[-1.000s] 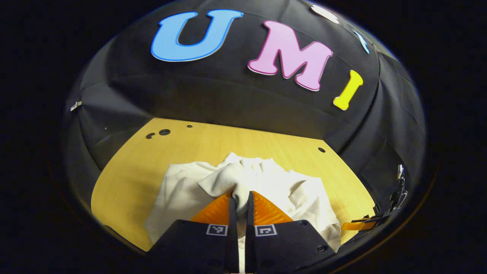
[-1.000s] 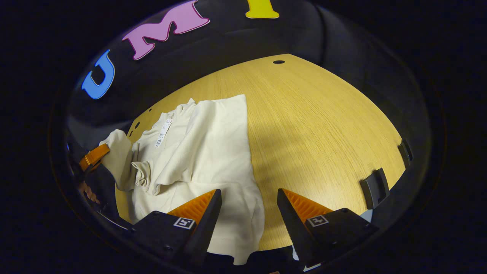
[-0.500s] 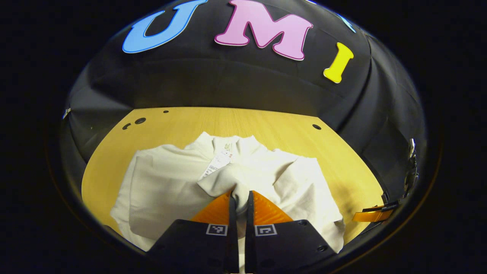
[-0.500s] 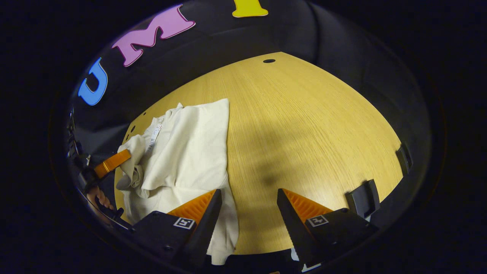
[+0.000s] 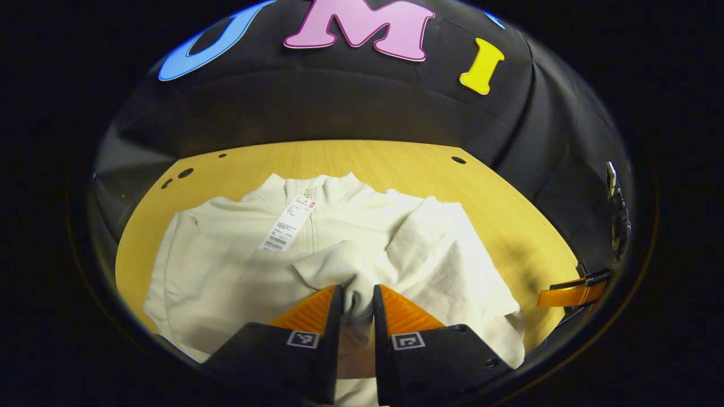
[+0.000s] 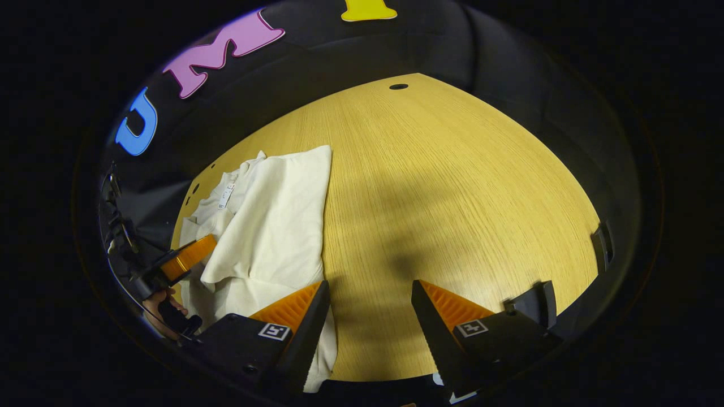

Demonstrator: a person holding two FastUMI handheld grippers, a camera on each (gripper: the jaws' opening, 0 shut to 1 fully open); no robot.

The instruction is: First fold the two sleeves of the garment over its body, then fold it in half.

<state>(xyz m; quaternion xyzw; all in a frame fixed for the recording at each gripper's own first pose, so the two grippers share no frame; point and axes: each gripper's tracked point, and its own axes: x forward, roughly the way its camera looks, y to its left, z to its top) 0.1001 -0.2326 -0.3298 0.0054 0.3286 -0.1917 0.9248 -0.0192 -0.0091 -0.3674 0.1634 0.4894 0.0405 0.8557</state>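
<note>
Sleeve-folding step: left gripper [image 5: 355, 297] fingers clamped on a sleeve cuff [image 5: 339, 268] over the garment [image 5: 226, 265], lower centre; next, release it. Right gripper [image 6: 367, 305] fingers apart above the table [image 6: 452, 186].

A pale wooden worktop [image 6: 452, 186] with a few dark round holes near its far edge carries a cream garment [image 5: 226, 265]. The garment lies crumpled and spread flat, collar toward the far edge, with bare wood [image 5: 509, 226] beside it.

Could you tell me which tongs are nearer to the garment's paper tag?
Left. The left tongs pinch a sleeve just below the tag; the right tongs hang open over the table beside the garment.
</note>
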